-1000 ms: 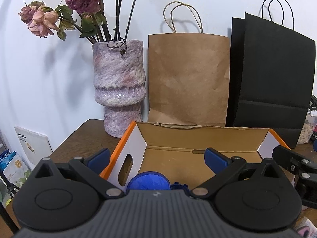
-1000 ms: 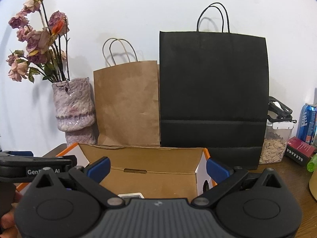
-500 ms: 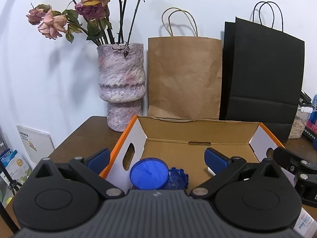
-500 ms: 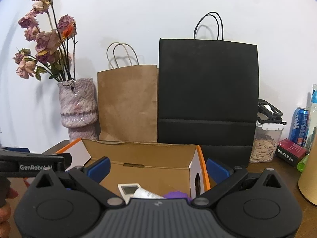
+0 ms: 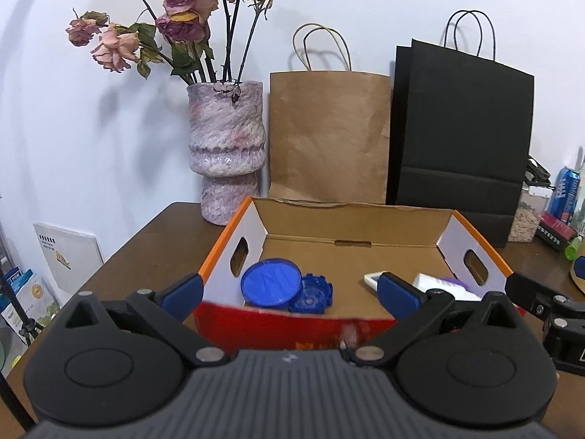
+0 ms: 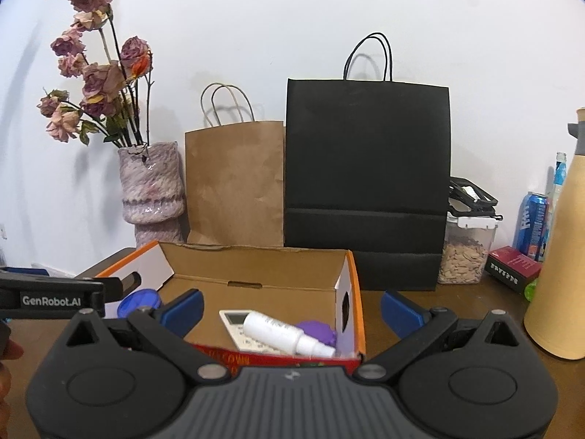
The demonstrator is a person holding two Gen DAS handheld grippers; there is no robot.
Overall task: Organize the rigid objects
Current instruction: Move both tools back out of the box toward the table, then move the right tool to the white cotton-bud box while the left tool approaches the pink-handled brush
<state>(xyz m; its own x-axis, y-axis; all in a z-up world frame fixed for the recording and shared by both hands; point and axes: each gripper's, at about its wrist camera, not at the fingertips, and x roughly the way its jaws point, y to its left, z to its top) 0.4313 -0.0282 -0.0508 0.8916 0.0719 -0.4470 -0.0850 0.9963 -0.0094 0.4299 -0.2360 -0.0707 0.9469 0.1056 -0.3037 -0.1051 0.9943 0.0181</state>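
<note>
An open cardboard box (image 5: 351, 226) with orange edges and a red front sits on the brown table. Inside at the left lie a round blue lid (image 5: 271, 287) and a blue toothed piece (image 5: 311, 294). At the right lie a white calculator (image 6: 237, 323), a white bottle (image 6: 281, 333) and a purple object (image 6: 316, 331). My left gripper (image 5: 290, 292) is open and empty just in front of the box's left half. My right gripper (image 6: 291, 310) is open and empty before the box (image 6: 256, 267), straddling its right wall.
A mottled vase (image 5: 226, 146) of dried roses, a brown paper bag (image 5: 329, 135) and a black bag (image 6: 367, 183) stand against the wall behind. To the right are a seed jar (image 6: 466, 252), a blue can (image 6: 532, 219), a red box (image 6: 513, 267) and a tan jug (image 6: 559, 267).
Both grippers have drawn back from the box, so its red front and the items inside now show. Both stay open.
</note>
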